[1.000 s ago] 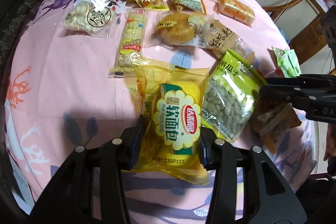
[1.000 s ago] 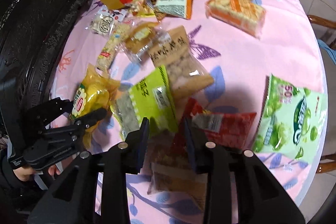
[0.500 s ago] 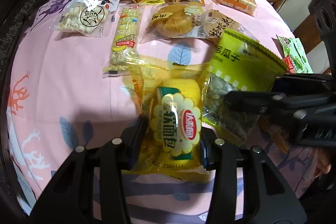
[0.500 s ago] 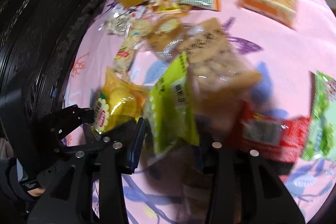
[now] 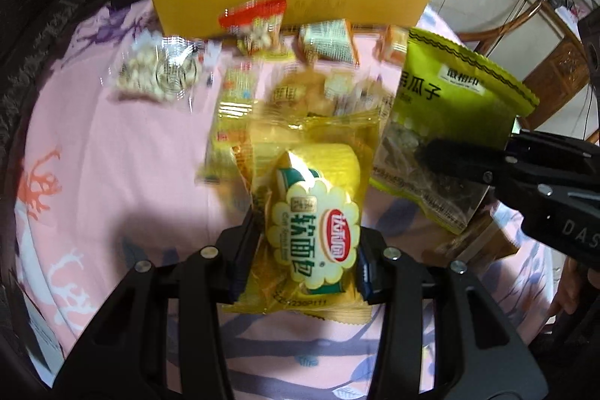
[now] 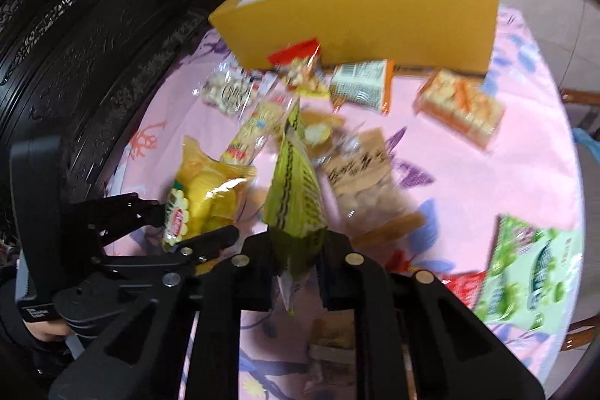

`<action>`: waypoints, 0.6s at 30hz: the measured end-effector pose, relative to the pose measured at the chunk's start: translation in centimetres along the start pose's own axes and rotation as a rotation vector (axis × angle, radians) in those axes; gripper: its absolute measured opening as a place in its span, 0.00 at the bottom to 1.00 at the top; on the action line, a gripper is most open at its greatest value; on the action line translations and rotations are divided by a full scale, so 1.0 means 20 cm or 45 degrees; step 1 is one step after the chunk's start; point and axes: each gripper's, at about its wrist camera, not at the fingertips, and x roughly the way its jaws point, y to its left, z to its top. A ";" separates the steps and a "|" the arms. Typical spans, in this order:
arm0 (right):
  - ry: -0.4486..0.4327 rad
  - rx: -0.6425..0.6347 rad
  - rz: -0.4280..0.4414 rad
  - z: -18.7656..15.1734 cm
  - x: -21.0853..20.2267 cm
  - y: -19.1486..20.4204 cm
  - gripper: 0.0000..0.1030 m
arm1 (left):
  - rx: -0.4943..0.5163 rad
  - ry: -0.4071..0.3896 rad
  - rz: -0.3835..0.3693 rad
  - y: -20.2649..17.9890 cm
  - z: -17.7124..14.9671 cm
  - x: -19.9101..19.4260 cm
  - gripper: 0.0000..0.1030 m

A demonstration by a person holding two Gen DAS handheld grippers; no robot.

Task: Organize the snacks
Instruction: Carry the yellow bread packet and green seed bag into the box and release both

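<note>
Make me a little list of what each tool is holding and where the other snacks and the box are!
left tool: shut on the yellow bread pack, lifted
right tool: shut on the green seed bag, held edge-up
yellow box: open top, at the table's far edge
other snacks: lying on the pink tablecloth in front of the box
blur: small packs too smeared to read

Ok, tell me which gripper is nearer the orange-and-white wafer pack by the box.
Right. The right gripper, shut on the green seed packet, sits closer to the wafer pack. The left gripper, holding the yellow bread packet, is farther off on the opposite side.
</note>
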 end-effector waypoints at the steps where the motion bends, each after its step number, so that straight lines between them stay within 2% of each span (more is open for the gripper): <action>1: -0.018 -0.014 -0.016 0.01 -0.03 0.00 0.17 | -0.003 -0.015 -0.002 0.00 0.03 -0.02 0.43; 7: -0.142 -0.104 -0.128 0.23 -0.15 0.02 0.17 | -0.030 -0.123 0.005 -0.02 0.32 -0.11 0.43; 13: -0.271 -0.144 -0.185 0.56 -0.25 0.02 0.17 | -0.049 -0.259 0.036 0.00 0.69 -0.22 0.43; 18: -0.348 -0.162 -0.219 0.83 -0.32 -0.01 0.17 | -0.067 -0.341 0.072 0.10 0.99 -0.29 0.43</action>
